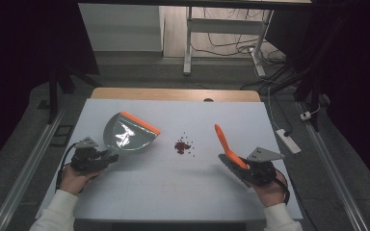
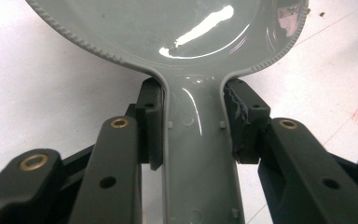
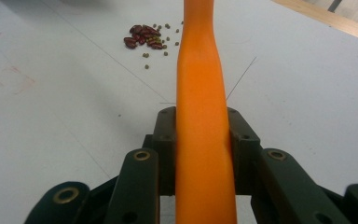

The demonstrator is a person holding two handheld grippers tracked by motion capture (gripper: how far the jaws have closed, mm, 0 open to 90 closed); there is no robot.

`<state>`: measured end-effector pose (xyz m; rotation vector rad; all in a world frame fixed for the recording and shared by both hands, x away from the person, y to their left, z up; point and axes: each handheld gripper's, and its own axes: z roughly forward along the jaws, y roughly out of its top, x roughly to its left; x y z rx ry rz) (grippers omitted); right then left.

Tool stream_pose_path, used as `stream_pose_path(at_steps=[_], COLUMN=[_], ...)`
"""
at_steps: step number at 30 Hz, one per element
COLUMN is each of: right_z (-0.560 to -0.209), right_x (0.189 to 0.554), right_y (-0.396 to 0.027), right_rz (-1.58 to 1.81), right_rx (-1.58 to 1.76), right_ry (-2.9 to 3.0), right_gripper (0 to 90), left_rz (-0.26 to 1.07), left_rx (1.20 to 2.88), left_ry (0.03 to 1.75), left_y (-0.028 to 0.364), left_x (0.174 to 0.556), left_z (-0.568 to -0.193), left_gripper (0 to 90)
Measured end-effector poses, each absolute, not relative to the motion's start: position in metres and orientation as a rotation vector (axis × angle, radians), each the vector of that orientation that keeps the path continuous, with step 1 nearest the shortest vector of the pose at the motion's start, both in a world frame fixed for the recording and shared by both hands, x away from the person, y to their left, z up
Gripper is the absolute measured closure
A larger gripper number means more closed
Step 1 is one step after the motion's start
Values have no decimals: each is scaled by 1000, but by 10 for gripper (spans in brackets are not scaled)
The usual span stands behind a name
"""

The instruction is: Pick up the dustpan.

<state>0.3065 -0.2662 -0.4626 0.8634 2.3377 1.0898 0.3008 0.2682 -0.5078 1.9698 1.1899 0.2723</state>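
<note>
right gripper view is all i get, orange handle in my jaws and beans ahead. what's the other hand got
Observer: The left gripper is shut on the handle of a grey dustpan.
Operator: which way does the pan open
Observer: Its orange lip points toward the far right of the table, roughly toward the beans.
Operator: and what's behind my jaws
Observer: The brush has its grey bristle head at the near end, by the right gripper; the orange handle points away from you.
</note>
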Motion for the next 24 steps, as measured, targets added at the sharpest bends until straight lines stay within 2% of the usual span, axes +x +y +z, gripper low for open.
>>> stream_pose_path(at_steps=[24], right_z=[-460], right_x=[305], right_y=[-270], right_rz=[1106], right_rx=[883], right_ry=[2303], right_gripper=[700], left_rz=[210], left_rx=[1973], left_ry=[1030], left_y=[264], left_x=[289], left_z=[-498], left_gripper=[619])
